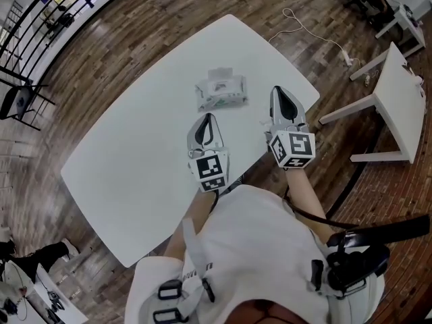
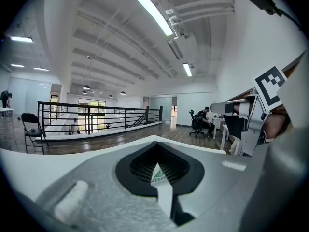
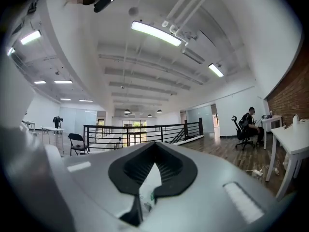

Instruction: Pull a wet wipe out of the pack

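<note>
The wet wipe pack [image 1: 221, 93], white with green print, lies on the white table [image 1: 135, 154] toward its far side, with a white flap or wipe standing up at its top. My left gripper [image 1: 208, 118] hovers just on the near side of the pack, jaws together and empty. My right gripper [image 1: 275, 91] is held to the right of the pack near the table's right edge, also shut with nothing visibly in it. In the left gripper view the pack [image 2: 156, 176] shows through the gap of the left gripper [image 2: 157, 151]. The right gripper [image 3: 154, 146] frames a sliver of the pack [image 3: 146, 197].
A white desk [image 1: 398, 93] stands on the wood floor to the right, with a cable [image 1: 304, 25] lying beyond the table. A black railing [image 1: 40, 12] and a chair [image 1: 17, 100] are at the left. The person's torso fills the near bottom.
</note>
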The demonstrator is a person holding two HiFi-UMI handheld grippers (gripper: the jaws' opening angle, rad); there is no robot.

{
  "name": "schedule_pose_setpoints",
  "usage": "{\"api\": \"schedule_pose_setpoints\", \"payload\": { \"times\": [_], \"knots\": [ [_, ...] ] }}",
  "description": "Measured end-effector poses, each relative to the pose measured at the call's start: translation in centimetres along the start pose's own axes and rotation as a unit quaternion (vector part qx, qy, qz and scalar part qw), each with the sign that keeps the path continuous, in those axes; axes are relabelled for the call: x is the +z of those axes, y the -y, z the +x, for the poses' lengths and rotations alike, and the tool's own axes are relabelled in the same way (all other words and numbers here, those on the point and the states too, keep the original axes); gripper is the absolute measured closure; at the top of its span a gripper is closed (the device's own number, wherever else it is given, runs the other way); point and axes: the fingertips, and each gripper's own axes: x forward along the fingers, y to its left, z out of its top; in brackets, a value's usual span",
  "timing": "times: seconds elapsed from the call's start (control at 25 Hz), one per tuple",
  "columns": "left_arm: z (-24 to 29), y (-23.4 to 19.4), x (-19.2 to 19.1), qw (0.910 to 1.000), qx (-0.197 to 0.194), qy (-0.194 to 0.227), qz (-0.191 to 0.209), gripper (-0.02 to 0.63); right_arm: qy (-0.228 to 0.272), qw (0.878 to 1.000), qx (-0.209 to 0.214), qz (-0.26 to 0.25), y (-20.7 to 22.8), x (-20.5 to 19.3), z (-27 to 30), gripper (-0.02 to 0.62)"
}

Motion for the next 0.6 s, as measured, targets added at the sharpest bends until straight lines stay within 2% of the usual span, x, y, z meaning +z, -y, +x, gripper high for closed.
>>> {"api": "schedule_pose_setpoints", "payload": {
  "times": [0.6],
  "knots": [
    [0.3, -0.3, 0.4, 1.0, 0.0, 0.004, 0.005, 0.604, -0.029, 0.999, 0.014, 0.002, -1.5, -1.6, 0.3, 0.591]
  ]
}}
